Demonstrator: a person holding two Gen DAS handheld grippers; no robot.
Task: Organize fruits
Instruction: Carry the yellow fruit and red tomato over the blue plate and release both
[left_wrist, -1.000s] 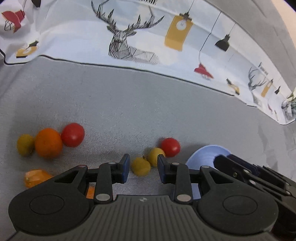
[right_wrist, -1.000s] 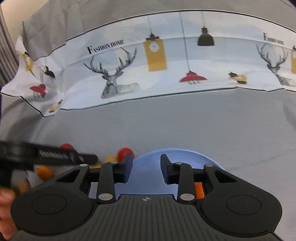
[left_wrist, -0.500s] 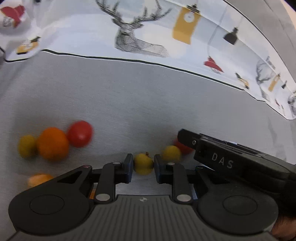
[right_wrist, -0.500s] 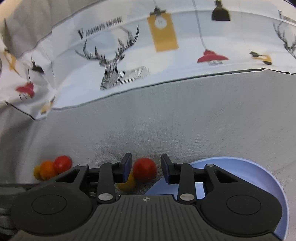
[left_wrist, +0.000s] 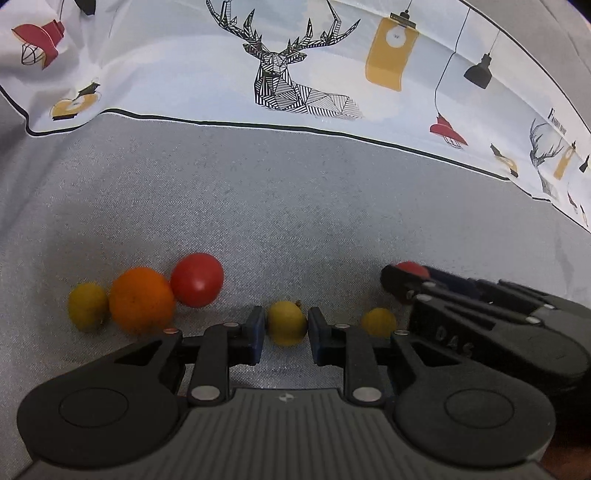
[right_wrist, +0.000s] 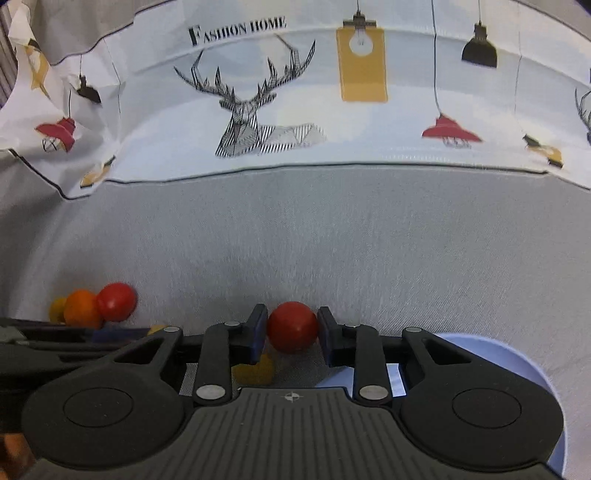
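Small fruits lie on a grey cloth. In the left wrist view my left gripper (left_wrist: 286, 321) is shut on a yellow fruit (left_wrist: 286, 330), with a pad against each side. A second yellow fruit (left_wrist: 378, 321) lies just to its right. My right gripper (right_wrist: 291, 325) has its jaws closing on a red tomato (right_wrist: 292, 328), and the pads touch its sides. From the left wrist view that gripper (left_wrist: 402, 284) reaches in from the right, and only the top of the tomato (left_wrist: 410, 266) shows above it.
A red tomato (left_wrist: 197, 278), an orange (left_wrist: 142, 299) and a yellow-green fruit (left_wrist: 88, 306) sit together at the left. A pale blue plate (right_wrist: 498, 354) lies at the lower right of the right wrist view. A deer-and-lamp printed cloth (left_wrist: 295, 74) runs along the back.
The left jaws have come in onto the yellow fruit. The right gripper moved left from over the blue plate to the red tomato and drew its jaws in on it.
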